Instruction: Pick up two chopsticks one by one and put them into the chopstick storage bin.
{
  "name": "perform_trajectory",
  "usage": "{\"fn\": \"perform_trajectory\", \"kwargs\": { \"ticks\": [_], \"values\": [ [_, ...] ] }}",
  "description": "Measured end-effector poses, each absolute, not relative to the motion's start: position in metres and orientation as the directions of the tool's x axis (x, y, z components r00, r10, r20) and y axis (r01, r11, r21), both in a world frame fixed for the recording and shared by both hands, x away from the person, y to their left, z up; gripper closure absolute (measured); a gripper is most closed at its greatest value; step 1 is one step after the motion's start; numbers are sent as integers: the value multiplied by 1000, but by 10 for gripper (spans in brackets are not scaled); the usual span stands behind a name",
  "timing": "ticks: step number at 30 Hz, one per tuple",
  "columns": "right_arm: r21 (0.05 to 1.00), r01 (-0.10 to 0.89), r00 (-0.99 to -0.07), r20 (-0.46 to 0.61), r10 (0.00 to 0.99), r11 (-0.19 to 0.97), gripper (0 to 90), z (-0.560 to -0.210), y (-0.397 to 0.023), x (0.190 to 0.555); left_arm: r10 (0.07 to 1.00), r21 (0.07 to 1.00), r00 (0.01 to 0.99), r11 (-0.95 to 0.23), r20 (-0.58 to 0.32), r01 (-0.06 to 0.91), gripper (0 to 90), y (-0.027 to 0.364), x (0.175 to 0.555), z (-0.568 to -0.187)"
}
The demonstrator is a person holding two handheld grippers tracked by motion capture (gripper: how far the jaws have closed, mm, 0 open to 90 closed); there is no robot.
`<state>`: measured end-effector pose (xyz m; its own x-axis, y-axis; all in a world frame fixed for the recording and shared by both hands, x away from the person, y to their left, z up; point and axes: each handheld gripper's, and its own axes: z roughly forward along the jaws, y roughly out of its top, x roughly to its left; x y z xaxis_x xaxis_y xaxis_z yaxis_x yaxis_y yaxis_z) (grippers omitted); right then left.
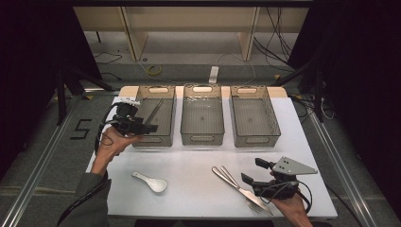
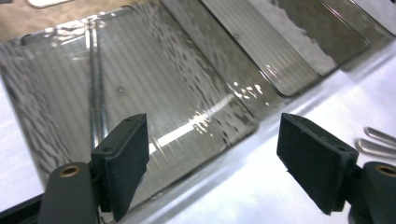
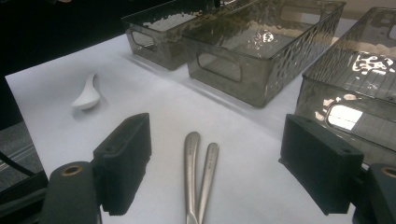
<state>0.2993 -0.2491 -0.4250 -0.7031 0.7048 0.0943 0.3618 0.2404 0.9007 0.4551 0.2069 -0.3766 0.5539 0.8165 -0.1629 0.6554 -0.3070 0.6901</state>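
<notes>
The left gripper hovers at the near edge of the smoky translucent plastic bin at the bench's far left, fingers spread and empty; a slim metal utensil leans inside it. The right gripper, fingers spread, straddles two steel handles near the bench's front edge. It should close squarely on one handle only.
</notes>
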Motion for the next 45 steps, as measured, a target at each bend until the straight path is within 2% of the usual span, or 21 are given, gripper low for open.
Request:
{"fn": "perform_trajectory", "kwargs": {
  "ticks": [14,23,31,40,45],
  "values": [
    [900,358,-707,88,702,248,254,-425,-249,300,750,671,644,-399,-154,625,234,196,432,-395],
    [900,362,-708,94,700,245,253,-426,-249,301,730,675,663,-407,-164,616,204,199,417,-398],
    [899,365,-707,100,700,240,252,-426,-251,302,718,640,675,-442,-168,629,177,201,412,-402],
    [899,364,-705,97,703,242,252,-426,-250,302,711,614,695,-502,-108,609,174,208,400,-405],
    [898,365,-706,97,702,243,252,-426,-249,303,711,606,695,-509,-104,611,174,211,398,-408]
  ]
}}
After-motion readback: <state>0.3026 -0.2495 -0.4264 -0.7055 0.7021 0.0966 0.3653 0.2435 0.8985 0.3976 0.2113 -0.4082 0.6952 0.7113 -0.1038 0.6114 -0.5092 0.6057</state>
